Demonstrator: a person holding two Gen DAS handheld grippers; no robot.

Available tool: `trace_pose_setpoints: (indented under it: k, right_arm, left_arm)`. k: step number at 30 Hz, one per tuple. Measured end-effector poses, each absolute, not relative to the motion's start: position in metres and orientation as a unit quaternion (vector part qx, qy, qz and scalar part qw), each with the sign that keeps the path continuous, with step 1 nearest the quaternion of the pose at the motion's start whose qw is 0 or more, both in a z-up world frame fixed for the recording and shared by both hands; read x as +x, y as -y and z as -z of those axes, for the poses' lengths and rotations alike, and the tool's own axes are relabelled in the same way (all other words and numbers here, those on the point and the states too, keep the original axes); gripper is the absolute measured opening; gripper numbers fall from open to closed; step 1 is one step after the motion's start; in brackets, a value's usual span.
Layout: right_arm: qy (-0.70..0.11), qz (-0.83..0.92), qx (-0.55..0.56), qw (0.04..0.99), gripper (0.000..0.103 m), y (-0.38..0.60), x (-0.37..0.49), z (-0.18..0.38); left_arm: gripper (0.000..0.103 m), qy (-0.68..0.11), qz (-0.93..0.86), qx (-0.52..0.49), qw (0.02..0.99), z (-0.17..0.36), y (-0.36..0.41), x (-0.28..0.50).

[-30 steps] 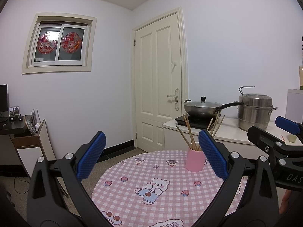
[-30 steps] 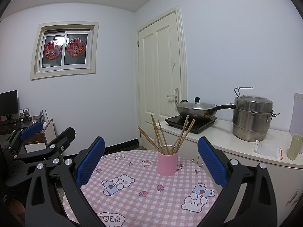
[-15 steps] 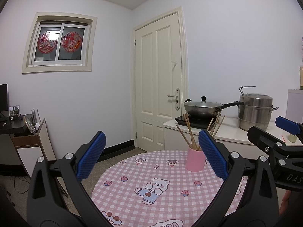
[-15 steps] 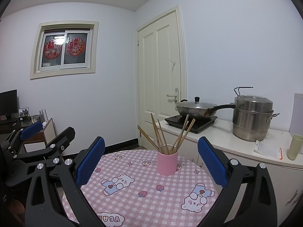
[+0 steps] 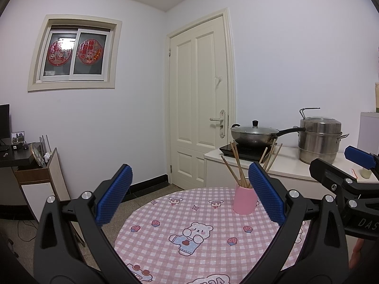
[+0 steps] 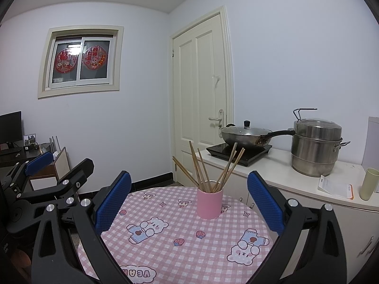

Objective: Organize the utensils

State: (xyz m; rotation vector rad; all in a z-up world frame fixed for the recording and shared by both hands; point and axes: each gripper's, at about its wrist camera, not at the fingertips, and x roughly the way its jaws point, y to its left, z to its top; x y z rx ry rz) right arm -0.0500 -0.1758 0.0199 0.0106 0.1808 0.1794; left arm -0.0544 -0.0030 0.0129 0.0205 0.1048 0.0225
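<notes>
A pink cup [image 6: 209, 203] stands upright on the round table [image 6: 180, 255] with a pink checked cloth. Several wooden chopsticks [image 6: 206, 170] fan out of it. In the left wrist view the same cup [image 5: 244, 200] sits far right, partly behind a blue pad, its chopsticks [image 5: 236, 165] leaning out. My right gripper [image 6: 189, 203] is open above the table's near side, short of the cup, with nothing between its fingers. My left gripper [image 5: 189, 200] is open too and empty, left of the cup. The other gripper shows at each view's edge.
A white counter [image 6: 284, 172] behind the table carries a black induction hob with a lidded wok [image 6: 246, 136], a steel steamer pot [image 6: 316, 148], a leaflet and a pale green cup [image 6: 368, 187]. A cream door [image 6: 201, 99] is shut. A dark desk [image 5: 14, 156] stands left.
</notes>
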Motion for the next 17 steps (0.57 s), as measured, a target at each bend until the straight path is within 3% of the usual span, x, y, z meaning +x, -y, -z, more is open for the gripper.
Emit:
trace_pose_setpoints:
  k: [17]
  right_arm:
    - [-0.089,-0.089,0.005,0.992,0.095,0.1741,-0.0511,-0.0209]
  left_arm:
    - [0.097,-0.049,-0.012,0.014,0.999,-0.0144,0.0068,-0.0556]
